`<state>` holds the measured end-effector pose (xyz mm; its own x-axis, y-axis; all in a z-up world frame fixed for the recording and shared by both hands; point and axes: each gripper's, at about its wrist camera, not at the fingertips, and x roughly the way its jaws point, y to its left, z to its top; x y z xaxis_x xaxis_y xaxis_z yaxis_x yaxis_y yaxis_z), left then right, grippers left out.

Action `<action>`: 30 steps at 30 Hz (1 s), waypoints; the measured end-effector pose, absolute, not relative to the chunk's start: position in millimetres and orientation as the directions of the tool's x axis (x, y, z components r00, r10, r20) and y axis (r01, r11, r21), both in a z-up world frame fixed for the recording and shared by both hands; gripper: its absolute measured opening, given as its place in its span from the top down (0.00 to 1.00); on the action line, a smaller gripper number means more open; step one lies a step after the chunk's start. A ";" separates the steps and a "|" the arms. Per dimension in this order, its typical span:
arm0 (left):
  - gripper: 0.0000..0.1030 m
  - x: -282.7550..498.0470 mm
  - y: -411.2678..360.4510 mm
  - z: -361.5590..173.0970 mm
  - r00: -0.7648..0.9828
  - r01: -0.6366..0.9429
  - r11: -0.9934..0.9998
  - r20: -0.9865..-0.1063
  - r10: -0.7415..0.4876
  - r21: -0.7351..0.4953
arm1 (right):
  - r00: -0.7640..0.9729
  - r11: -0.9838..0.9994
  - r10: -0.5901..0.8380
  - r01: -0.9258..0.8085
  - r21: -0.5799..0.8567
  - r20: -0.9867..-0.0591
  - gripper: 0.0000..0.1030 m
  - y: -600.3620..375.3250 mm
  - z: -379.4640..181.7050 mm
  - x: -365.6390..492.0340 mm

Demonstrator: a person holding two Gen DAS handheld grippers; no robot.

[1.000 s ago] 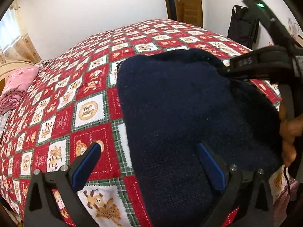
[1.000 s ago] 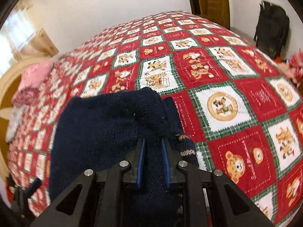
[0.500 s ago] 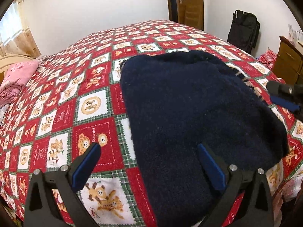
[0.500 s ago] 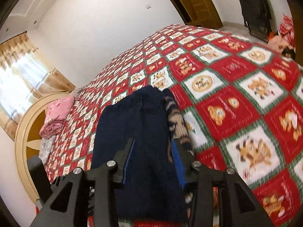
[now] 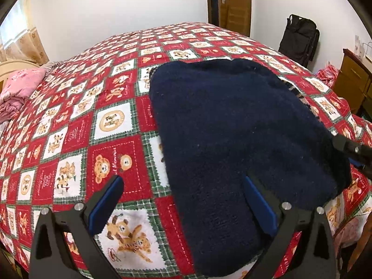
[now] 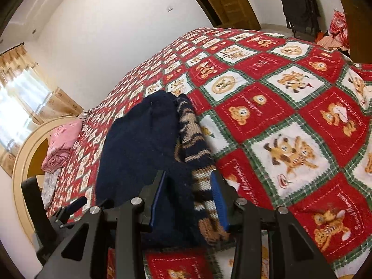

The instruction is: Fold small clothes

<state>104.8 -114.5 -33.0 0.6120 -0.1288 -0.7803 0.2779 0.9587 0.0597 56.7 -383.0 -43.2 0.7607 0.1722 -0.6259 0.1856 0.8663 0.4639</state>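
Left gripper (image 5: 183, 205): jaws spread wide, gripping nothing, one finger over the navy knit sweater (image 5: 232, 127), the other over the bedspread (image 5: 93, 116). Right gripper (image 6: 188, 200): jaws parted, straddling the sweater's edge (image 6: 139, 144) without clamping it. Sweater lies folded and flat on the teddy-bear patchwork bedspread; tan patterned knit shows along one edge.

The left wrist view looks from above the near edge of the bed (image 5: 111, 125), level, close over the sweater (image 5: 232, 134), and faces the door (image 5: 234, 7) behind the bed. The right wrist view sits lower and tilted at the sweater's (image 6: 139, 144) right end, and faces the same door (image 6: 223, 0). Both views share the sweater, the bed (image 6: 290, 107), the pink pillow (image 5: 21, 86) and the black bag (image 5: 300, 39).
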 end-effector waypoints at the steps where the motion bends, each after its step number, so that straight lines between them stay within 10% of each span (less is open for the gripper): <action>1: 0.00 104.3 -114.0 -31.6 0.611 0.286 0.957 -0.778 -0.148 0.043 | 0.760 0.868 0.170 0.186 0.460 -0.628 0.60 -384.4 -41.8 56.3; 14: 0.00 135.2 -95.7 -19.1 0.567 0.254 0.949 -0.767 -0.300 -0.184 | 0.764 0.893 0.143 0.174 0.415 -0.630 0.60 -396.4 -22.1 79.0; 17: 0.00 148.0 -93.0 -30.9 0.516 0.205 0.948 -0.796 -0.316 -0.243 | 0.752 0.901 0.149 0.165 0.402 -0.642 0.38 -391.0 -26.6 97.9; 30: 0.00 158.7 -92.9 -57.9 0.418 0.157 0.911 -0.810 -0.411 -0.381 | 0.721 0.791 0.297 0.181 0.584 -0.626 0.28 -409.2 -75.4 112.4</action>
<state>158.7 -92.9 -57.9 0.4184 -0.4110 -0.8100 0.1574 0.9111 -0.3810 112.4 -409.2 -75.4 0.7210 0.2974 -0.6258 0.1811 0.7910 0.5844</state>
